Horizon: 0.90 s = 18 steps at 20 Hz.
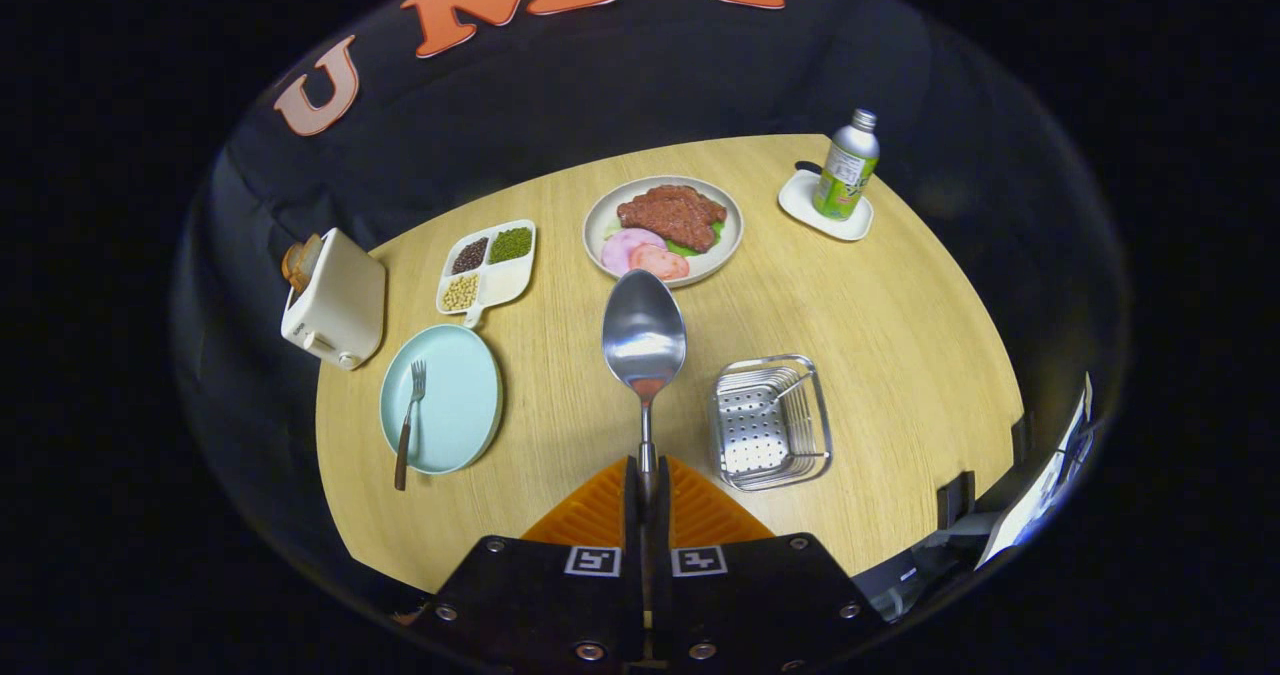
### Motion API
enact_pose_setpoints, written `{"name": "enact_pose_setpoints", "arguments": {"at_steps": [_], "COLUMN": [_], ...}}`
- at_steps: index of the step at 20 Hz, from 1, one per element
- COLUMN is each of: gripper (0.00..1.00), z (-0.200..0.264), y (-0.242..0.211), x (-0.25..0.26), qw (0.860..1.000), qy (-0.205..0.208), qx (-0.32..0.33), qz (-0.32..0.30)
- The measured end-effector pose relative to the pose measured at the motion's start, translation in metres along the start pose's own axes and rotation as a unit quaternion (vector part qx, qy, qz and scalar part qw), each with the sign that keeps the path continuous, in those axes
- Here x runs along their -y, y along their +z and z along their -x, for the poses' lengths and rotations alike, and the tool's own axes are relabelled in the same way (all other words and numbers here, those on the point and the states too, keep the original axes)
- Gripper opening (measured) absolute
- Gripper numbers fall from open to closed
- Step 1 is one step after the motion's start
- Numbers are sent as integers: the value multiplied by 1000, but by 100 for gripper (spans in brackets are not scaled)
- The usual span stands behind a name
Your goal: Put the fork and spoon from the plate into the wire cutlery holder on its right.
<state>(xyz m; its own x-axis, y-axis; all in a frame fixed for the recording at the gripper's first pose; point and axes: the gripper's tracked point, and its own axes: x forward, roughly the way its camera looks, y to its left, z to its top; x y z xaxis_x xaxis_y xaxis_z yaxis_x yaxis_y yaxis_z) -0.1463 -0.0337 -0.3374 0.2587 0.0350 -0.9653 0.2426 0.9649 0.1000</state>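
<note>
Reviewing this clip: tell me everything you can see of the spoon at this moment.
The spoon is shiny metal with a broad oval bowl and a thin straight handle. The gripper is shut on the handle, both orange fingers pressing it, so the spoon juts straight ahead, bowl outward, hollow side facing the camera. It is held above the wooden table, touching nothing else. It sits between the light blue plate, where the fork lies, and the wire cutlery holder.

I am working in a staged booth made up like a dining spot: black cloth walls behind a round wooden table (900, 355) set with a toaster (337, 300), food plate (725, 245) and bottle (847, 165).
</note>
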Motion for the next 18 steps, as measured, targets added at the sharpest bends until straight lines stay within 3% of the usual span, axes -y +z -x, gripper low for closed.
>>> {"name": "enact_pose_setpoints", "arguments": {"at_steps": [7, 18], "gripper": [4, 7], "z": [5, -12], "y": [-15, -36], "x": [49, 75], "qw": [1000, 997], "qy": [-22, -20], "qx": [-16, -69], "qz": [-11, -20]}}
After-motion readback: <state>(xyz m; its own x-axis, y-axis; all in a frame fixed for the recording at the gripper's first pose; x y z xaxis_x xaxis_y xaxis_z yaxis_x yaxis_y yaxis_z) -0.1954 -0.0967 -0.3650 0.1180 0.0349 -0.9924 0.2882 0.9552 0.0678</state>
